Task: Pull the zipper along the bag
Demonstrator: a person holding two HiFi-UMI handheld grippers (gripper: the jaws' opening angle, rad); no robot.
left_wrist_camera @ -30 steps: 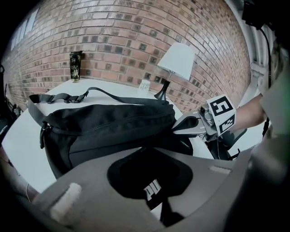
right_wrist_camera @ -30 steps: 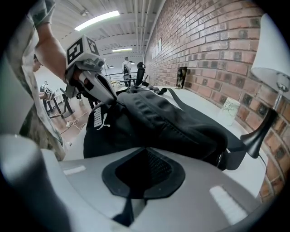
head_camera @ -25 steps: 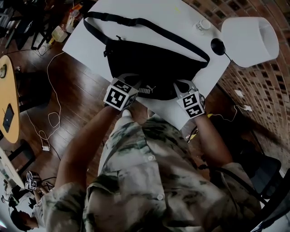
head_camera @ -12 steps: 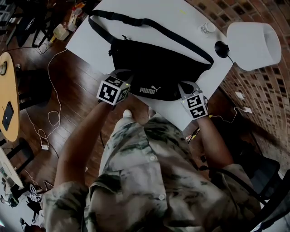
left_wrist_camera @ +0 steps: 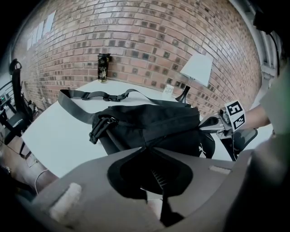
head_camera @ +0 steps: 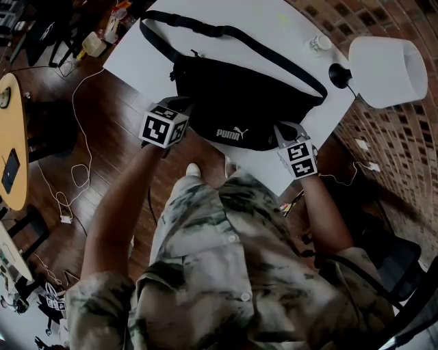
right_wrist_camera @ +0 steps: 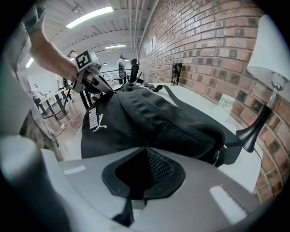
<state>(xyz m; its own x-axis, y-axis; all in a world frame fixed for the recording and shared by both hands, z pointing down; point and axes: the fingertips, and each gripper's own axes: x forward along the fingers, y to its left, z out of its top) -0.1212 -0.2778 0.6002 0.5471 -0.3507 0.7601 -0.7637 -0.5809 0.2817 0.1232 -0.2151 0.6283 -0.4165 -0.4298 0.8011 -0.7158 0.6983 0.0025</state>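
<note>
A black bag (head_camera: 246,96) lay on a white desk (head_camera: 133,65). The left claw (head_camera: 183,108), at its 8 o'clock end, pinched the zipper (left_wrist_camera: 174,137); the right claw (head_camera: 282,131), at 5 o'clock, clamped its fabric. If that clamp slipped, the bag would probably drag along, not unzip.

Black bag (head_camera: 246,96), white table (head_camera: 226,20), red-brick wall (left_wrist_camera: 136,36).

Dim, vignetted, strong fisheye distortion

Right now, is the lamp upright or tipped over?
Upright: the lamp stands on the white table, its stem rising from the black base to the shade on top.
</note>
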